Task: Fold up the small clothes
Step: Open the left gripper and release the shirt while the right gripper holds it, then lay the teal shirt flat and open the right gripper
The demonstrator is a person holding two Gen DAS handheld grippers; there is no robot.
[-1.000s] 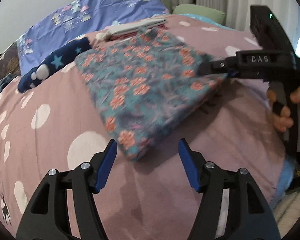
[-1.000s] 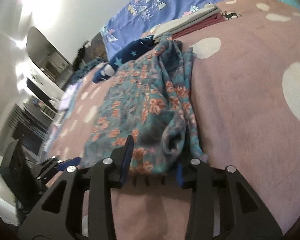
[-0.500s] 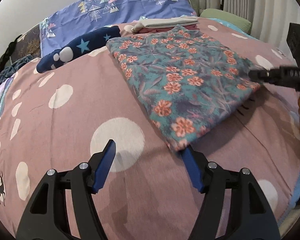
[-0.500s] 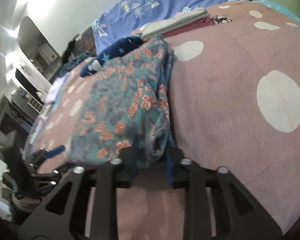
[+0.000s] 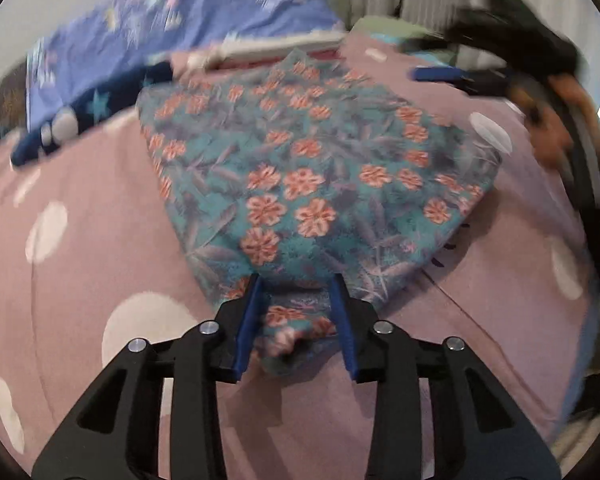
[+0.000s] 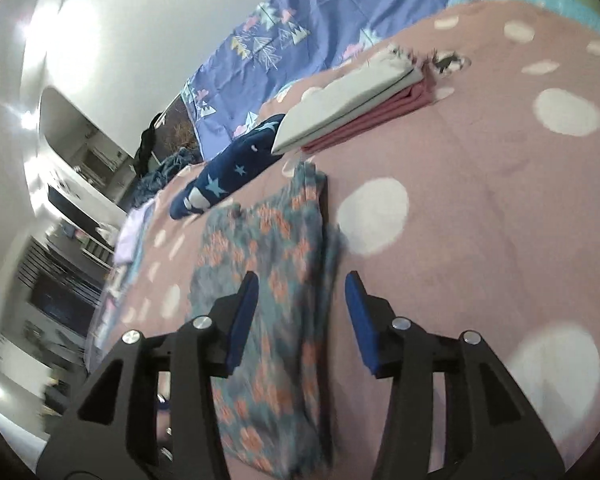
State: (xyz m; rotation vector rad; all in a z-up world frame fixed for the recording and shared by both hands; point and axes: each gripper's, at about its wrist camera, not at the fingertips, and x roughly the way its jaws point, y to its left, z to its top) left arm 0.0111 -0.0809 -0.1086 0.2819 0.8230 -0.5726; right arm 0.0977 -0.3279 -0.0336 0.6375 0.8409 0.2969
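A teal garment with orange flowers (image 5: 300, 184) lies folded flat on the pink dotted bedspread (image 5: 100, 260). My left gripper (image 5: 296, 320) is at its near corner. The jaws are closing, the crumpled corner lies between the blue pads, and I do not see them pinching it. In the right wrist view the same garment (image 6: 268, 248) lies below my right gripper (image 6: 300, 312), whose jaws are opening with nothing between them, hovering over its right edge. The left wrist view shows the right gripper (image 5: 440, 74) as a blur at the upper right, held by a hand (image 5: 552, 128).
A navy garment with stars (image 5: 92, 120) lies behind the floral one, with a folded white and pink stack (image 6: 352, 108) farther back. Behind them a blue patterned sheet (image 5: 180, 28) rises against the wall. The bed's edge drops off at the right. Room furniture shows at the left (image 6: 72, 200).
My left gripper has moved forward over the garment's near corner and narrowed. My right gripper has let go of the garment's edge, opened and pulled away from it.
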